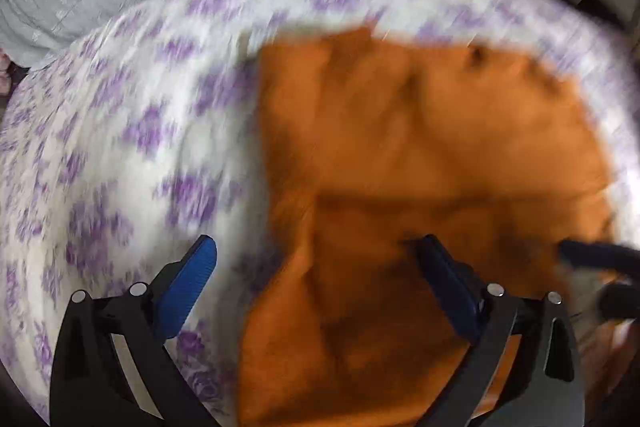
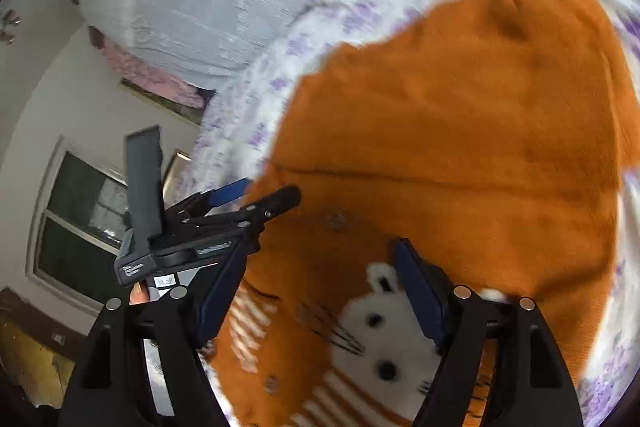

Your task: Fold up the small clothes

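We hold both sets of jaws released over the orange sweater (image 1: 420,155) spread on the floral bed sheet (image 1: 120,115). If our left gripper (image 1: 316,279) closes astride the edge, it may pinch sheet too. Motion blur hides the seams; our right gripper (image 2: 320,287) partly covers the white animal patch (image 2: 380,339).

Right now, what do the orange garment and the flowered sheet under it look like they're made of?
The orange garment looks like soft fuzzy knit or fleece, matte: its surface looks napped and its edge fluffy, with a white animal face worked in. The flowered sheet seems thin woven cotton with printed purple flowers, lying in shallow wrinkles, though blur hides the weave.
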### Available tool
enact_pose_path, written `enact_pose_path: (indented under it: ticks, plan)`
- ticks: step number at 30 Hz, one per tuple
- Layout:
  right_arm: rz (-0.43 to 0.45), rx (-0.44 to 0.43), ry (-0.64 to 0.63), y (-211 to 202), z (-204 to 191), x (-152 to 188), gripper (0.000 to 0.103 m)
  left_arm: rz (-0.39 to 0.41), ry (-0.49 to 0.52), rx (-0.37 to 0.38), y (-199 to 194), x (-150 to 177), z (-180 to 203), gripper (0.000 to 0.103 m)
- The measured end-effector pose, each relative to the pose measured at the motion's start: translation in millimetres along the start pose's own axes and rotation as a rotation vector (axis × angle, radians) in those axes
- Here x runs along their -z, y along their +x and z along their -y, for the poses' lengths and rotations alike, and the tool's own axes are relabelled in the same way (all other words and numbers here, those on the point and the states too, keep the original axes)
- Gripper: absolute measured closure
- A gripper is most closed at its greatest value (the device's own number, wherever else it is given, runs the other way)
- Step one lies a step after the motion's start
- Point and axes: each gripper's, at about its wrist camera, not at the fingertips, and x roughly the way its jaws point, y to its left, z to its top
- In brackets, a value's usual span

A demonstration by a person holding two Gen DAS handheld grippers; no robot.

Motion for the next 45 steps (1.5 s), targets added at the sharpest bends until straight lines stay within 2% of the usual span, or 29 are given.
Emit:
enact_pose_path:
  ticks: [1, 2, 6, 8, 10, 11, 12, 16, 18, 20, 24, 29, 31, 32, 33, 35, 38, 41, 42, 43, 44, 45]
  plan:
    - [0.015, 0.006, -0.008, -9, 5, 4, 0.042, 0.034, -0.036, 0.063, -1, 9, -11, 0.004]
    - [0.025, 0.009, 0.007, -18, 11, 7, 0.043, 0.034, -0.058, 0.081, -4, 15, -21, 0.004]
    - [0.091, 0.054, 0.057, -57, 35, 23, 0.043, 0.035, -0.117, 0.013, -20, 38, -53, 0.004]
    - [0.122, 0.061, 0.081, -73, 42, 34, 0.042, 0.031, -0.148, 0.055, -30, 55, -65, 0.004]
    - [0.136, 0.1, 0.063, -84, 37, 46, 0.029, 0.053, -0.138, 0.046, -46, 72, -67, 0.005]
    - [0.144, 0.128, 0.046, -91, 32, 53, 0.017, 0.063, -0.129, 0.041, -54, 82, -66, 0.005]
    - [0.145, 0.144, 0.025, -95, 26, 61, 0.014, 0.073, -0.118, 0.054, -62, 94, -64, 0.005]
    - [0.114, 0.12, -0.023, -106, 19, 95, 0.01, 0.04, -0.119, 0.209, -72, 134, -59, 0.005]
    - [0.118, 0.106, -0.041, -110, 17, 106, 0.006, 0.04, -0.11, 0.244, -74, 147, -51, 0.005]
    - [0.105, 0.097, -0.059, -109, 11, 113, 0.004, 0.048, -0.097, 0.275, -78, 151, -43, 0.005]
    - [0.101, 0.099, -0.094, -107, -2, 131, 0.003, 0.044, -0.101, 0.405, -77, 149, -34, 0.005]
    - [0.051, 0.083, -0.151, -87, -21, 132, 0.004, 0.046, -0.125, 0.449, -66, 137, -35, 0.005]
    - [0.038, 0.095, -0.183, -77, -29, 133, 0.007, 0.051, -0.138, 0.478, -67, 135, -37, 0.007]
    - [0.039, 0.105, -0.198, -77, -33, 136, 0.015, 0.058, -0.137, 0.491, -69, 137, -38, 0.014]
    - [0.036, 0.102, -0.205, -78, -35, 138, 0.026, 0.058, -0.132, 0.498, -71, 138, -37, 0.025]
    - [0.034, 0.073, -0.193, -81, -34, 139, 0.029, 0.048, -0.113, 0.514, -76, 145, -38, 0.035]
    - [0.027, 0.051, -0.149, -83, -22, 139, 0.036, 0.036, -0.105, 0.505, -72, 150, -40, 0.035]
    - [0.018, 0.035, -0.142, -75, -23, 134, 0.035, 0.039, -0.12, 0.538, -65, 137, -39, 0.034]
    - [0.013, 0.04, -0.16, -68, -27, 129, 0.035, 0.042, -0.117, 0.542, -64, 132, -37, 0.036]
    - [0.015, 0.055, -0.18, -64, -31, 126, 0.036, 0.046, -0.116, 0.555, -65, 129, -34, 0.04]
    - [0.023, 0.073, -0.188, -62, -34, 125, 0.043, 0.049, -0.112, 0.562, -66, 129, -32, 0.057]
    - [0.033, 0.086, -0.193, -63, -35, 126, 0.053, 0.048, -0.101, 0.556, -69, 132, -30, 0.067]
